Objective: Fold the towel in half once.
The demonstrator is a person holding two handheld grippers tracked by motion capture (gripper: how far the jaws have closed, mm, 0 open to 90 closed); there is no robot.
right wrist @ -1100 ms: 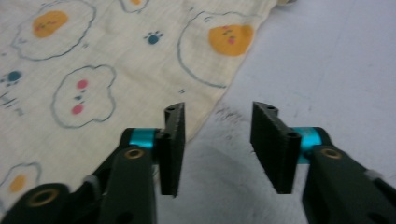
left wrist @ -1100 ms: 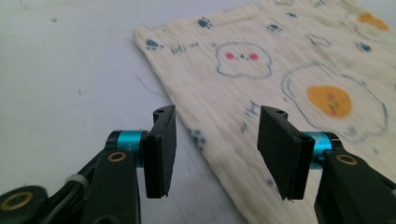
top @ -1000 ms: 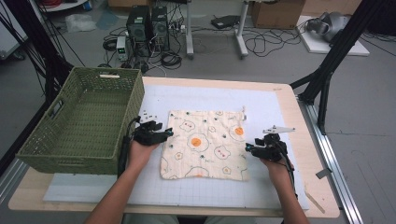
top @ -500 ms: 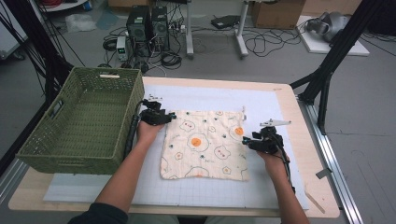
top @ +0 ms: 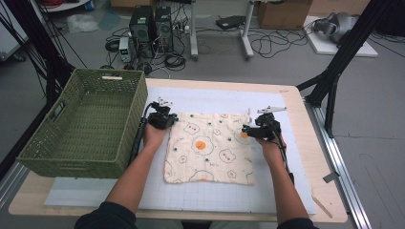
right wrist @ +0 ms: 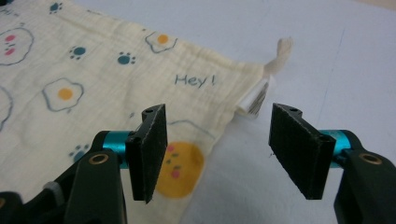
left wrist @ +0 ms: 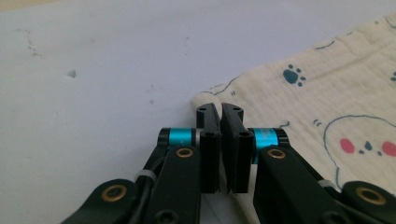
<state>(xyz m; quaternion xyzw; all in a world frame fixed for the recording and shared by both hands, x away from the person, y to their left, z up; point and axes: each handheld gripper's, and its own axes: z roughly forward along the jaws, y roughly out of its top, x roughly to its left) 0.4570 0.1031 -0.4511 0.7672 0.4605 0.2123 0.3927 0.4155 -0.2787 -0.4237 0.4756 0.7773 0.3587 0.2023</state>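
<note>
High view, nearest first: a person's two forearms reach in from the bottom edge over a pale grid mat (top: 191,195) on a wooden counter (top: 315,217). A cream muslin cloth (top: 210,150) printed with fried eggs and paw marks lies flat on the mat between the hands. The left gripper (top: 165,119) sits at the cloth's far left corner; the left gripper view shows its jaws closed together on that corner (left wrist: 205,98), pinching the cloth's edge. The right gripper (top: 248,129) hovers at the cloth's far right corner. Its jaws have just been opening and stand apart in the right gripper view, the cloth's right edge and a white label (right wrist: 254,100) lying between them, untouched. A green woven basket (top: 47,143) stands on the counter's left side, just beside the left arm. Beyond the counter, cables and computer towers (top: 153,24) sit on the floor.
</note>
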